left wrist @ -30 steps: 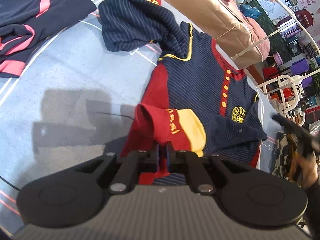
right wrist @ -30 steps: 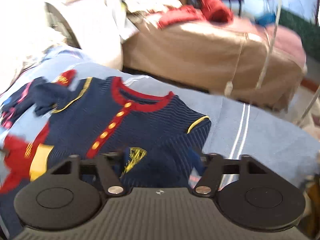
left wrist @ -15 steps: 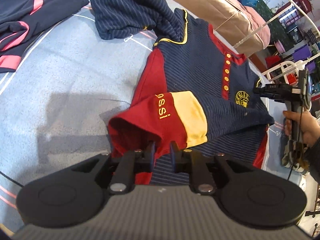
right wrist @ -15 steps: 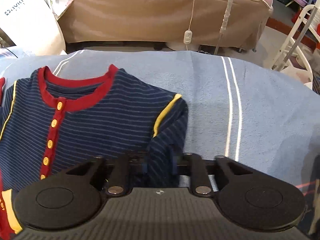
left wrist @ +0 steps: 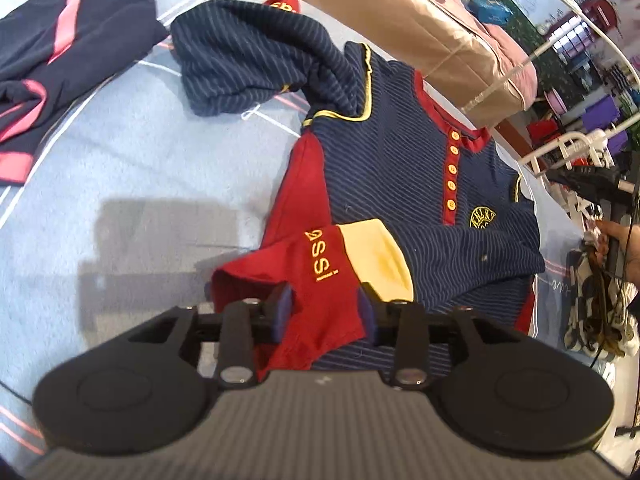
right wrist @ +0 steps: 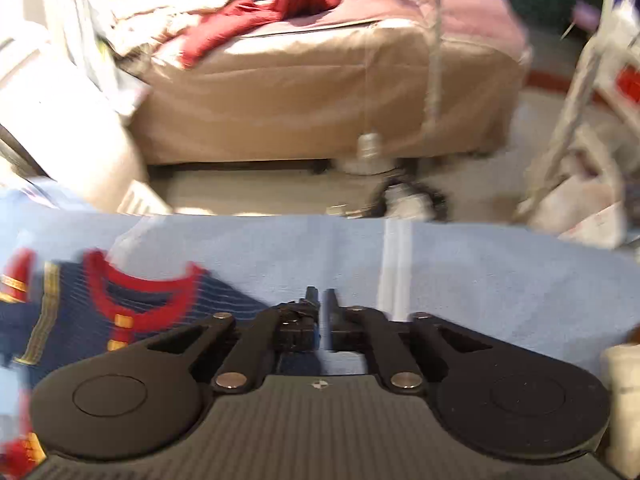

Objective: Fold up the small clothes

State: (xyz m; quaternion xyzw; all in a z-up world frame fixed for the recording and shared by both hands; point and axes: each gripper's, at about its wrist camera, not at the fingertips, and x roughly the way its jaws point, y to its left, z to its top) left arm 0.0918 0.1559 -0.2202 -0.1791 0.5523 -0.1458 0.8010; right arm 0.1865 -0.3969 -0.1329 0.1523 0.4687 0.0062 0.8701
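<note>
A navy striped child's shirt [left wrist: 392, 168] with red trim and yellow buttons lies on the pale blue blanket [left wrist: 140, 160]. Its red and yellow sleeve cuff [left wrist: 320, 268] is folded over the lower front. My left gripper [left wrist: 323, 308] straddles that cuff. Its jaws are opening, and the cloth lies slack between the pads. The right sleeve lies folded across the chest. My right gripper [right wrist: 320, 300] hovers over bare blanket [right wrist: 480, 272], to the right of the shirt [right wrist: 72, 320]. Its fingertips are almost touching as the jaws open, with nothing between them. The left wrist view shows the right gripper [left wrist: 588, 182] in a hand [left wrist: 624, 240].
A dark navy garment with pink stripes [left wrist: 52, 48] lies at the far left of the blanket. Beyond the blanket's far edge stands a bed with a tan cover [right wrist: 320, 100] and a red garment [right wrist: 280, 4]. A white rack [left wrist: 560, 148] and a patterned cloth pile [left wrist: 600, 300] are at the right.
My left jaws, earlier shut on the red cuff, have parted and the cuff lies flatter. My right gripper has swung right, off the navy sleeve, and its fingers have drawn together.
</note>
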